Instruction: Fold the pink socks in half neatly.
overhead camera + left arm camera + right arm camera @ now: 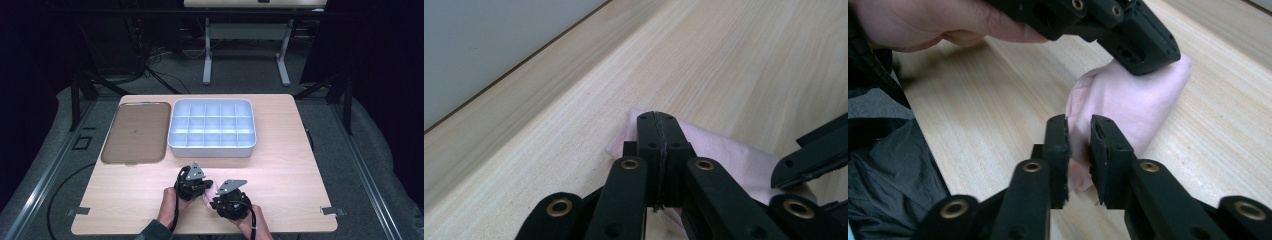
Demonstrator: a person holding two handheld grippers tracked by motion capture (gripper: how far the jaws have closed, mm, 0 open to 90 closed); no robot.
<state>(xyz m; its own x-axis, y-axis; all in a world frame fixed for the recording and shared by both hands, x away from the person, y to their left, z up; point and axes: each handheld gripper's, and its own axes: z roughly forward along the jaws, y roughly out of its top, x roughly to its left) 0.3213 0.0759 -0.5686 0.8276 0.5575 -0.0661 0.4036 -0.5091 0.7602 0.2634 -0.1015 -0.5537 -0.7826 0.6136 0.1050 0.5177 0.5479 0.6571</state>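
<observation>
We see the left gripper clamped tight on one end of a pink cloth, its jaws pressed together over the fabric. The right gripper's jaws stand slightly apart, the cloth's other end between them; whether the pads press it we cannot tell. The soft, woven cloth lies bunched lengthwise between both grippers on the smooth, pale wooden table, near its front edge.
</observation>
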